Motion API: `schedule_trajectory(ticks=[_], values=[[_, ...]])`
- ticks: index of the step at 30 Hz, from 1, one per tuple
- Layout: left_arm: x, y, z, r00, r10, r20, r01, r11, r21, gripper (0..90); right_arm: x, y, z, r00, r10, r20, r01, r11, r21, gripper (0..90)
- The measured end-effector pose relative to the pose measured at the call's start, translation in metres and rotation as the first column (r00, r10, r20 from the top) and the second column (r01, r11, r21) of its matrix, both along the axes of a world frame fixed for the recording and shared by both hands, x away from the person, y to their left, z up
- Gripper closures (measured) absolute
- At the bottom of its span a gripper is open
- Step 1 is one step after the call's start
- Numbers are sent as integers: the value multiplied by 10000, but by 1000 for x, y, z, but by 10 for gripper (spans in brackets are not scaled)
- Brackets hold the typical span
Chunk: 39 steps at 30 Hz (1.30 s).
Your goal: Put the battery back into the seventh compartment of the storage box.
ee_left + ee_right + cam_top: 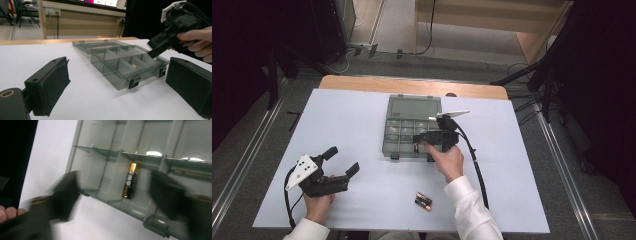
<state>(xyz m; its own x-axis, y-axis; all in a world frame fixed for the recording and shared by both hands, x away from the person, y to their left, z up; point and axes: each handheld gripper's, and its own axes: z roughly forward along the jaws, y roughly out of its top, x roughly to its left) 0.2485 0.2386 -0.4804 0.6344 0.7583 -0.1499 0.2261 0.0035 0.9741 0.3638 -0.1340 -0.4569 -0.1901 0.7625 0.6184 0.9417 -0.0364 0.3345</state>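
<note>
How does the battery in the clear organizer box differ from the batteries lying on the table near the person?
The black-and-gold battery in the clear plastic compartment box lies alone inside a front-row compartment, under the right hand-held gripper. The two black-and-copper batteries lie side by side on the bare white table, outside the box, near the person's right sleeve. All look like the same type.

Battery (130, 180) lay in organizer box (160, 165) compartment, between right gripper (117, 195) jaws; two batteries (423, 201) behind them on table (362, 130).
</note>
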Motion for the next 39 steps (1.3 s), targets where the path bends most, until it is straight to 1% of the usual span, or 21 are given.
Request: schedule_trajectory(ticks=[1,3,6,8,9,12,14,15,20,21,22,26,28,31,32,33,34,35,36,38,39], values=[[0,0,0,10000,2,-8,-2,10000,-26,45,-1,1,2,9999,127,72,-125,9997,-205,74],[-1,0,0,10000,-34,2,34,10000,-26,45,-3,2,4,9981,594,175,-585,9971,-482,0],[0,-1,0,10000,-60,-12,60,10000,13,45,-8,4,8,9934,1101,324,-1057,9878,-1141,0],[0,-1,0,10000,-61,-33,61,10000,25,45,-14,6,10,9839,1693,566,-1580,9734,-1659,0],[0,-1,0,10000,-55,-22,56,10000,23,45,-17,8,12,9812,1831,607,-1682,9663,-1946,0],[0,-1,0,10000,-47,-7,47,10000,2,45,-26,13,16,9678,2382,816,-2066,9363,-2839,0],[0,-1,0,10000,-57,-10,57,10000,38,45,-32,15,19,9544,2853,882,-2436,9147,-3226,0],[0,-1,0,10000,-61,-18,61,10000,40,45,-35,16,20,9491,2997,968,-2523,9075,-3359,0],[-1,-1,0,10000,-49,1,49,10000,44,45,-45,19,27,9271,3532,1257,-2917,8902,-3499,0],[-1,-1,0,10000,-50,7,50,10000,33,45,-48,20,28,9190,3707,1340,-3031,8820,-3610,0],[-1,-1,0,10000,-53,4,53,10000,31,45,-48,20,28,9190,3707,1340,-3031,8820,-3610,0],[0,0,0,10000,-48,-3,48,10000,68,45,-54,23,28,9046,4019,1421,-3255,8664,-3788,0],[0,0,0,10000,-53,-8,53,10000,61,45,-55,24,25,9048,4067,1258,-3331,8603,-3858,0],[-1,-1,0,10000,-83,-4,83,9999,59,45,-57,24,21,8991,4220,1162,-3490,8515,-3913,0],[-1,-1,0,10000,-89,-4,89,9999,74,45,-58,24,20,8947,4321,1135,-3580,8455,-3962,0],[-1,-1,0,10000,-86,-10,86,9999,75,45,-60,24,18,8878,4462,1126,-3642,8309,-4207,0],[-1,-1,0,10000,-80,-13,80,9999,67,45,-60,24,18,8878,4462,1126,-3642,8309,-4207,0],[-1,-1,0,10000,-59,4,59,9999,98,45,-62,24,18,8811,4592,1129,-3705,8189,-4384,0],[-1,-1,0,10000,-21,29,21,9999,126,45,-63,24,17,8785,4666,1027,-3774,8096,-4496,0],[-1,-2,0,10000,-55,54,54,9999,138,45,-66,25,16,8714,4829,863,-3953,7954,-4594,0],[-1,-2,0,10000,-54,52,54,9999,149,45,-68,25,15,8586,5053,858,-4128,7811,-4685,0]])
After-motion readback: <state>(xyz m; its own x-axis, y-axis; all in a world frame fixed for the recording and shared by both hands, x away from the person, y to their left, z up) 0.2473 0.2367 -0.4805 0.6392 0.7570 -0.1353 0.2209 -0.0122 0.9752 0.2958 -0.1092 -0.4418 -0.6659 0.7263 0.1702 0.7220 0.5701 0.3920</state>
